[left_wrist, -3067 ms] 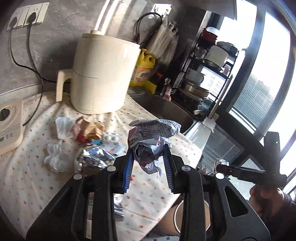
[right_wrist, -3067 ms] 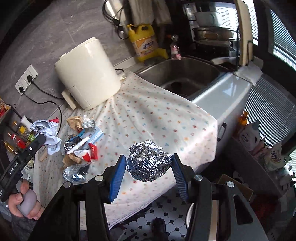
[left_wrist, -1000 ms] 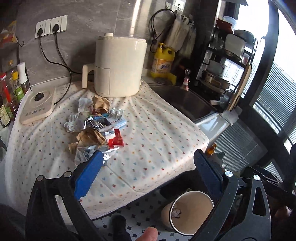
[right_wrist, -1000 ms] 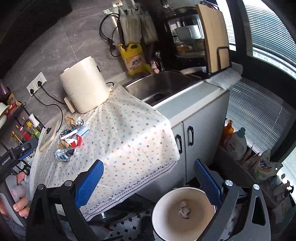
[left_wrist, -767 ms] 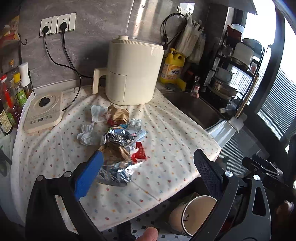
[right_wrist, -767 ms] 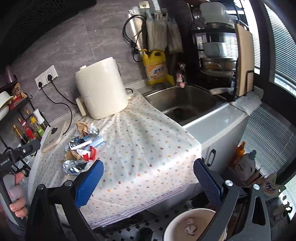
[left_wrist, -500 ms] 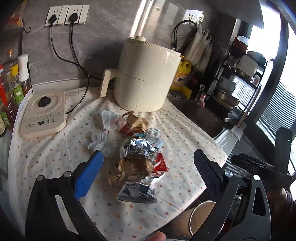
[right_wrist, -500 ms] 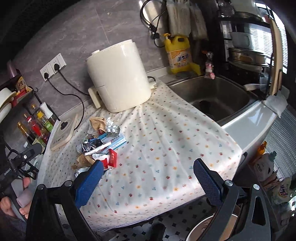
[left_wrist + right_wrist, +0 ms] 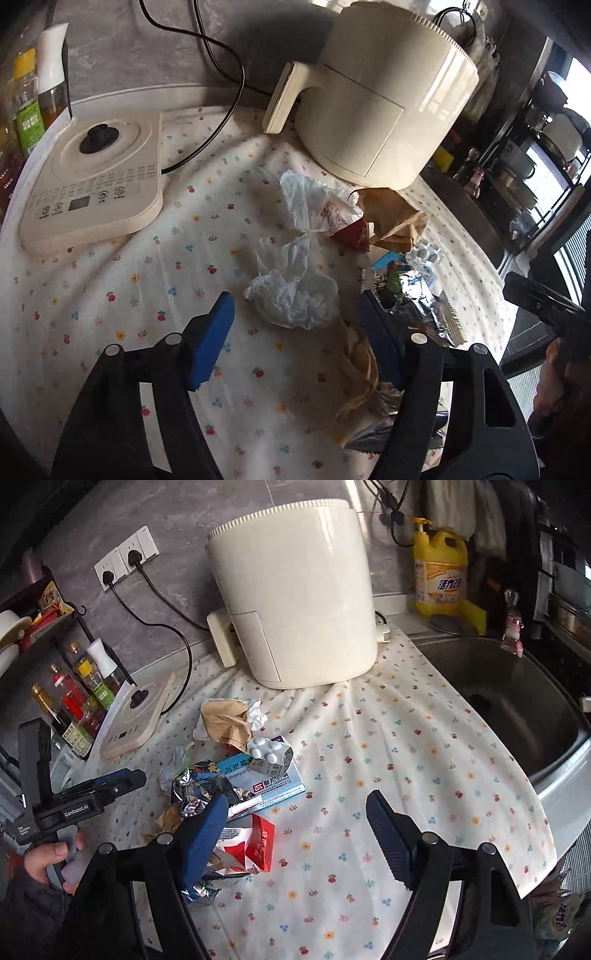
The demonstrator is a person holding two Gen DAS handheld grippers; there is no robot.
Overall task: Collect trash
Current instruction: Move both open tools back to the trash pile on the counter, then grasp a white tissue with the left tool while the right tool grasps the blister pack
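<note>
Trash [image 9: 236, 771] is heaped on the cloth-covered counter [image 9: 406, 760] in front of the cream air fryer [image 9: 295, 590]: foil, brown paper, a pill blister, a blue-and-white box and a red carton [image 9: 260, 843]. A crumpled white tissue [image 9: 291, 291] is framed between the pads of the left hand-held gripper [image 9: 295, 332], untouched; these jaws have just been closing and are seen apart. The right hand-held gripper [image 9: 295, 830], likewise just closing and apart, is held empty over bare cloth beside the carton. Only the right view shows the steel sink [image 9: 517, 701], seemingly empty, and the wall sockets [image 9: 125, 557]. Open cloth is left toward the sink edge.
</note>
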